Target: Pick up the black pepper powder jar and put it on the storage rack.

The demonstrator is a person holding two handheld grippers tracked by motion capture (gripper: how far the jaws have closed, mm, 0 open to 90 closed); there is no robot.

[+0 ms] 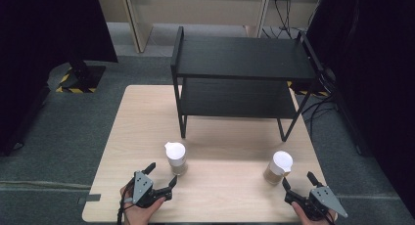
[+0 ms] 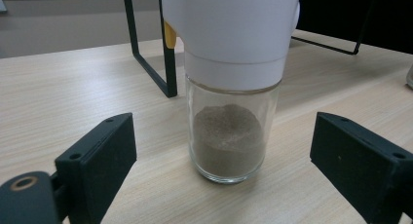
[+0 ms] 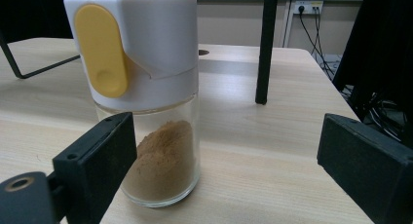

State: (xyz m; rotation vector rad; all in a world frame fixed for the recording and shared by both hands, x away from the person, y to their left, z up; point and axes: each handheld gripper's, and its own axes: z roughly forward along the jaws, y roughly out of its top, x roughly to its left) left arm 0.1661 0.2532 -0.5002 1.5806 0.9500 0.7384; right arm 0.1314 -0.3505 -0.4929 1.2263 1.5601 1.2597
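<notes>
Two glass spice jars, left jar and right jar, stand on the table, each ahead of fully spread, empty jaws. Rigid, smooth, breakable glass is best gripped below the cap.

Two upright glass spice jars (white caps), well apart on table.

Two spice jars — one black shelf

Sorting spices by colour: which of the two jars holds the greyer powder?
The jar before the left gripper; its powder is grey-brown, while the right jar holds orange-brown powder.
</notes>
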